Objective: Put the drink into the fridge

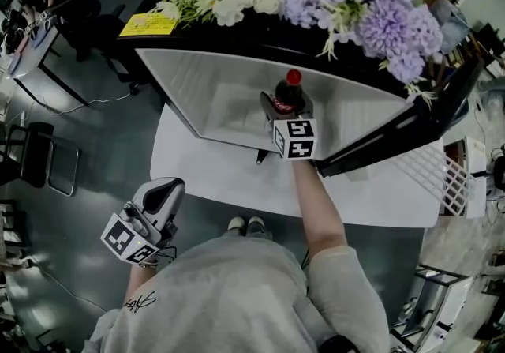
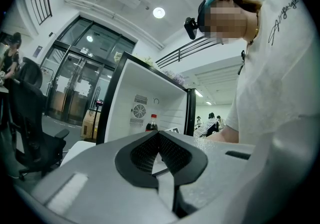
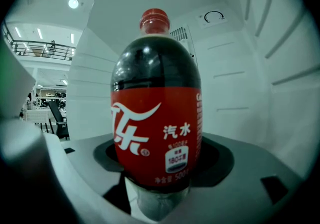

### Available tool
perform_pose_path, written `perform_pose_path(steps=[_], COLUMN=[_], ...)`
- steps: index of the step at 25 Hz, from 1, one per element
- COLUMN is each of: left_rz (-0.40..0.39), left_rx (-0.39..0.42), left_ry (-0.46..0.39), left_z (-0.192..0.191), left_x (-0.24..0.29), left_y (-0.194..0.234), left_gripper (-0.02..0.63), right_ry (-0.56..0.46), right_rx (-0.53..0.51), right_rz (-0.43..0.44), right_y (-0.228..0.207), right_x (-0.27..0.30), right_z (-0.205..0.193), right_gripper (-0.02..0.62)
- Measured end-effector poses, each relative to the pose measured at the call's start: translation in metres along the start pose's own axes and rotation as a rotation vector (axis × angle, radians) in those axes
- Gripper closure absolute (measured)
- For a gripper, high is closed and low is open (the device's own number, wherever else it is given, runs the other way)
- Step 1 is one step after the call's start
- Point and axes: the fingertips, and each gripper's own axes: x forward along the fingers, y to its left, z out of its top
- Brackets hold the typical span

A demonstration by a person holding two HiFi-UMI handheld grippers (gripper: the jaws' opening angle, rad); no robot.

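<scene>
Bottle placement under way: right gripper [image 1: 282, 110] pinches bottle [image 1: 290, 95] upright inside the open fridge [image 1: 197, 83].
Left gripper [image 1: 160, 197] is pressed together, empty, low and well apart from fridge. Next move likely: set bottle down, spread jaws, withdraw straight back.

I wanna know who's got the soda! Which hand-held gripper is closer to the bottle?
Right. The right hand-held gripper is clamped on the bottle inside the fridge; the left hand-held gripper hangs shut and empty by the person's side, outside it.
</scene>
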Motion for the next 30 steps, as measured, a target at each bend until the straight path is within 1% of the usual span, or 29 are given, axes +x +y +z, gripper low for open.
perform_pose_path(steps=[3, 6, 13, 19, 25, 30], left_rz=[-0.004, -0.008, -0.027, -0.06, -0.103, -0.134], left_rx=[0.003, 0.006, 0.005, 0.0, 0.002, 0.005], left_ry=[-0.003, -0.006, -0.007, -0.007, -0.01, -0.013], left_z=[0.002, 0.004, 0.004, 0.004, 0.004, 0.005], left_x=[0.0, 0.0, 0.004, 0.012, 0.024, 0.032], left_y=[0.0, 0.0, 0.001, 0.0, -0.006, -0.012], left_gripper=[0.603, 0.603, 0.603, 0.603, 0.603, 0.603], right_ry=[0.03, 0.057, 0.055, 0.039, -0.002, -0.021], right_rx=[0.013, 0.003, 0.021, 0.033, -0.002, 0.004], right_rz=[0.001, -0.005, -0.027, -0.03, -0.036, -0.03], right_y=[0.001, 0.002, -0.002, 0.0, 0.004, 0.007], right_x=[0.0, -0.002, -0.013, -0.033, -0.054, -0.068], right_z=[-0.005, -0.012, -0.01, -0.008, 0.002, 0.009], right_gripper=[0.281, 0.281, 0.281, 0.281, 0.281, 0.281])
